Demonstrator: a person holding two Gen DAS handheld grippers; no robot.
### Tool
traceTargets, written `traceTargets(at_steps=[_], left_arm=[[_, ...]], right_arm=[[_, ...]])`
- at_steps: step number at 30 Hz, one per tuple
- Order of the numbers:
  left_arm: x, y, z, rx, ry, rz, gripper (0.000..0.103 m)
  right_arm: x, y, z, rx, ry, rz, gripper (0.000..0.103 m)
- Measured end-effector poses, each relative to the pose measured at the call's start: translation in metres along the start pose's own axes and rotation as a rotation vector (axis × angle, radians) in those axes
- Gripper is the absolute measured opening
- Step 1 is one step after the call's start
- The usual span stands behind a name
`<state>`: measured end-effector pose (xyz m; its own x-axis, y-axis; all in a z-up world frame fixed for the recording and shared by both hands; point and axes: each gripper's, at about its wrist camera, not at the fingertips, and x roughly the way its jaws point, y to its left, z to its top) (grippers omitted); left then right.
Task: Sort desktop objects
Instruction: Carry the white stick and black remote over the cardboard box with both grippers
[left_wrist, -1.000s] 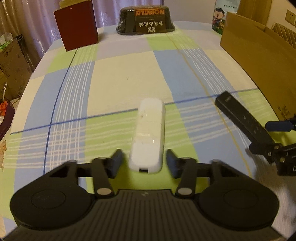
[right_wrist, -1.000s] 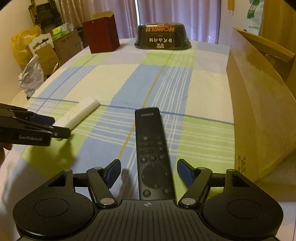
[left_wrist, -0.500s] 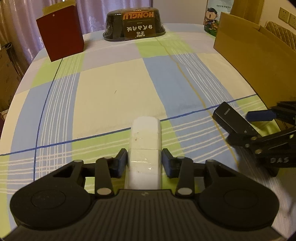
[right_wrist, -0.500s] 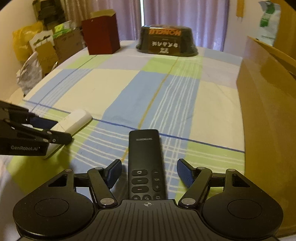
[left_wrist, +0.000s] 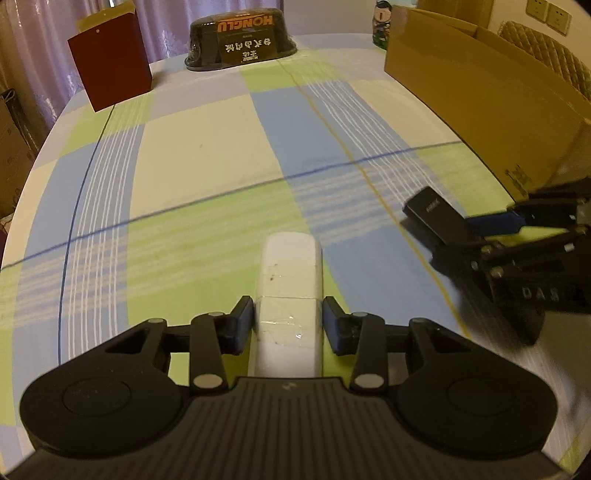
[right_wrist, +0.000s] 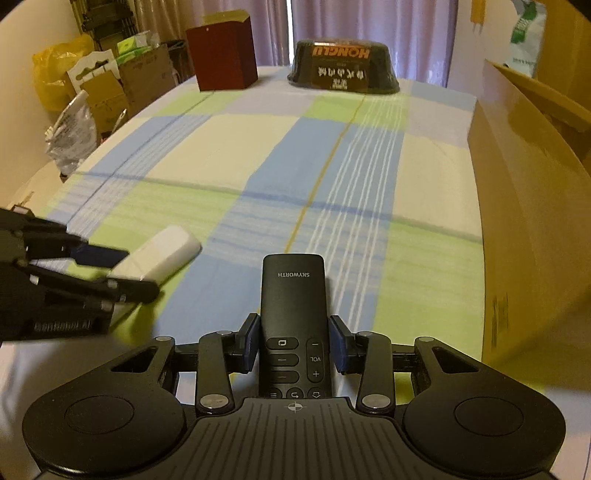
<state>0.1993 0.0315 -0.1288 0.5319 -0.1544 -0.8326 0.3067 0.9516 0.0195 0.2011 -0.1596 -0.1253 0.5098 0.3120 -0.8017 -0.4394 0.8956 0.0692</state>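
1. Left tool (left_wrist: 288, 321) straddles the white remote (left_wrist: 289, 280), pads touching or just off its sides; I cannot tell whether it grips.
2. Right tool (right_wrist: 294, 341) is clamped on the black remote (right_wrist: 293, 295), pads pressed to both long edges.
3. Each remote's long axis runs straight ahead between its tool's fingers, over the checked cloth of the counter (left_wrist: 207, 162).
4. Cardboard box (right_wrist: 524, 206) stands to the right, nearer the right tool; I judge the black remote could go there first.
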Motion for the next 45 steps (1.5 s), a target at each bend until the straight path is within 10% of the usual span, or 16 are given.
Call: traceTargets(at_steps=[19, 45], left_arm=[[0.001, 0.001, 0.003, 0.011, 0.024, -0.026, 0.034], [-0.093, -0.025, -0.005, -0.010, -0.035, -0.015, 0.034]], right_arm=[[-0.005, 0.012, -0.016, -0.042, -0.027, -0.021, 0.038], [-0.106, 0.015, -0.026, 0.057, -0.096, -0.055, 0.038]])
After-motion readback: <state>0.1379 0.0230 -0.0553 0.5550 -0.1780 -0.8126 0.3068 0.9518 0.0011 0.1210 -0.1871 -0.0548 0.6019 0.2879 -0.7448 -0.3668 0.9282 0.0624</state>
